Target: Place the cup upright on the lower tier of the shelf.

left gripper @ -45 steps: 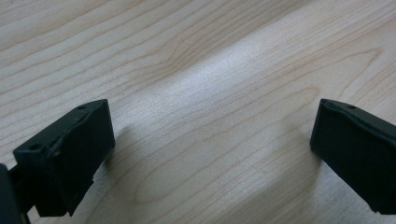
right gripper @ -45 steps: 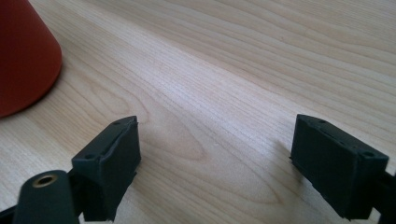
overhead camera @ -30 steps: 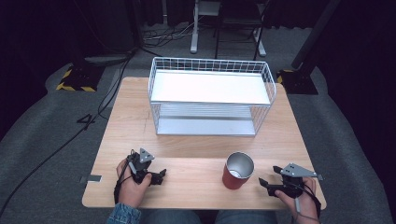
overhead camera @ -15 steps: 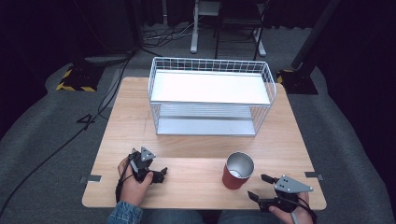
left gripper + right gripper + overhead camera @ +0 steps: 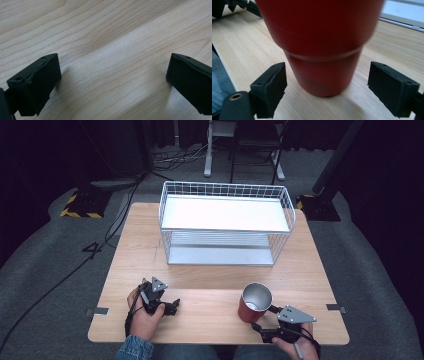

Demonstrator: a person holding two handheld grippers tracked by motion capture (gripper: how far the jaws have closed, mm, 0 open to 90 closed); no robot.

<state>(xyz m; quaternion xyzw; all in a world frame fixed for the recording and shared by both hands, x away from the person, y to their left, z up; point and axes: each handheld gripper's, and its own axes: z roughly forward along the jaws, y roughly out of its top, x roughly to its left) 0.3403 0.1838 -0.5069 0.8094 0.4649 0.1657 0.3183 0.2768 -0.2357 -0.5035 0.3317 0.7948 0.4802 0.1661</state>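
Here the upright red cup (image 5: 322, 47) stands mid-frame between the right gripper (image 5: 328, 87)'s spread, empty jaws (not touching); left gripper (image 5: 112, 82), lower left, gapes over bare table (image 5: 105, 32).

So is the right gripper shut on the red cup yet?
No, open. The right gripper has its fingers either side of the upright cup, with gaps showing on both sides.

A red cup (image 5: 255, 302) with a shiny silver inside stands upright and open-topped on the wooden table (image 5: 210, 275), toward five o'clock, well apart from the white wire basket (image 5: 227, 225) at twelve.
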